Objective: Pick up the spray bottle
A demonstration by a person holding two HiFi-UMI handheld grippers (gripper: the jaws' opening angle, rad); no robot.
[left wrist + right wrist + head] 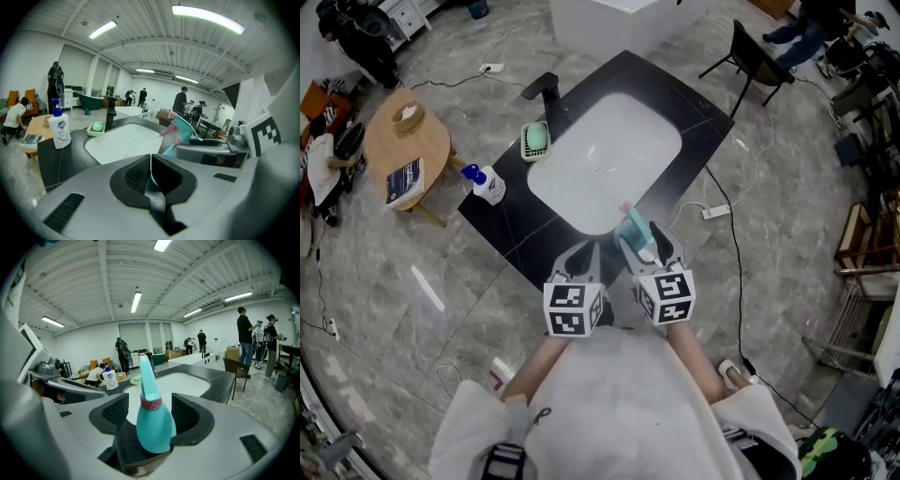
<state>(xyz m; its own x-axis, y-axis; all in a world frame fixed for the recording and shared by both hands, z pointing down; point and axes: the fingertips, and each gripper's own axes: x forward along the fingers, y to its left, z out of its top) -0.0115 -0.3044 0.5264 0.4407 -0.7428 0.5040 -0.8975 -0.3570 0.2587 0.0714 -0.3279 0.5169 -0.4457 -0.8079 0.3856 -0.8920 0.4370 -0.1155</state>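
A teal spray bottle (633,230) with a pink collar stands at the near edge of the black countertop (508,223). In the right gripper view the spray bottle (152,420) stands upright between the two pads, with a gap at its neck on each side. My right gripper (641,236) is open around it. In the left gripper view the spray bottle (185,131) shows to the right, beside the white sink (124,140). My left gripper (586,255) hangs just left of the right one, its pads closed together on nothing.
A white sink (605,159) is set in the counter. A black faucet (546,92), a green soap dish (535,141) and a white soap pump bottle (487,184) stand at its far left. A round wooden table (408,141), a chair (755,54) and floor cables surround it.
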